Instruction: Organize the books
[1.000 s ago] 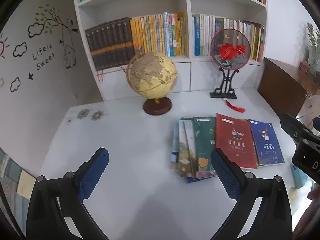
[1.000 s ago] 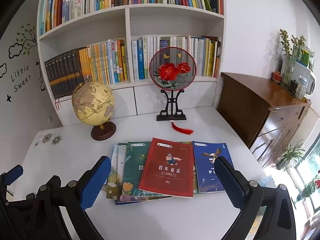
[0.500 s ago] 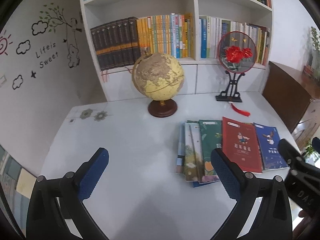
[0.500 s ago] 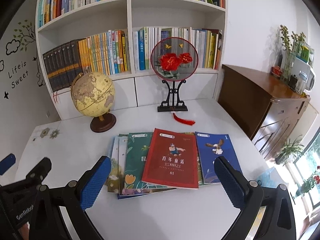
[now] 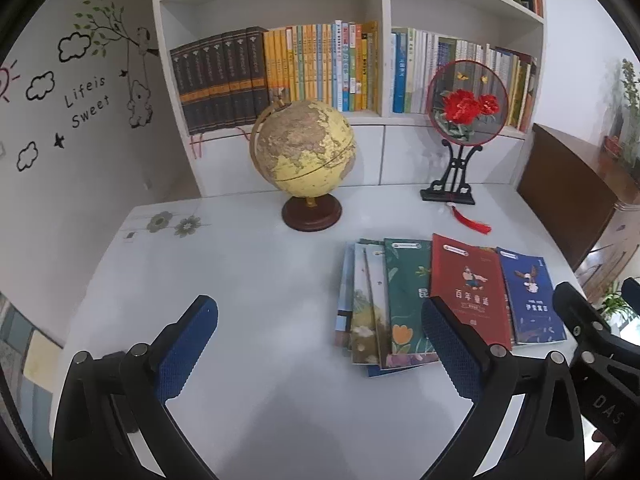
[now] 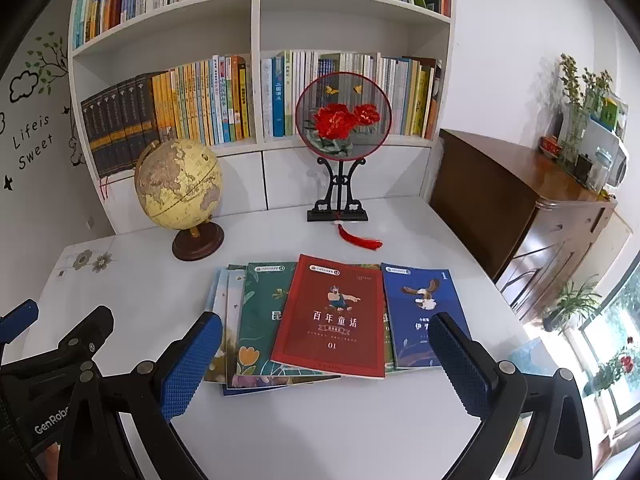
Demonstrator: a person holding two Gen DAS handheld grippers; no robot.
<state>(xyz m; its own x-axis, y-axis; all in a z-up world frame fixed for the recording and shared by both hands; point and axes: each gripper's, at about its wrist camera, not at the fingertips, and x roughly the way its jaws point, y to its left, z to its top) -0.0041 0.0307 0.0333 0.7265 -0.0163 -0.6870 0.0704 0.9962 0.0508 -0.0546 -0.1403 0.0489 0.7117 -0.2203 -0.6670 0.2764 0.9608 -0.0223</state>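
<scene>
Spanning the back wall, the bookcase holds upright rows of books in its compartments. Below and in front of it lies the white table, which carries every loose item. A brown cabinet stands at the table's right edge.

On the table's near right half lies the book pile, a fan of thin books flat on their backs and overlapping sideways. Each long axis runs roughly from the near edge toward the bookcase, with the top edges toward the bookcase and the titles reading upright from the near side. The red book is uppermost, tilted slightly clockwise. It overlaps the green book on its left and part of the blue book on its right. Further pale covers stick out at the left of the fan; their number cannot be determined.

The globe stands upright on its round base behind the pile's left end, well apart from it. The fan ornament stands upright on a black stand behind the pile's right part, with its red tassel lying on the table between stand and pile.

The right gripper hovers above the near edge of the pile, jaws spread wide, holding nothing. The left gripper hovers over bare table just left of the pile, jaws likewise spread and empty; its right pad appears in front of the pile's near edge.
</scene>
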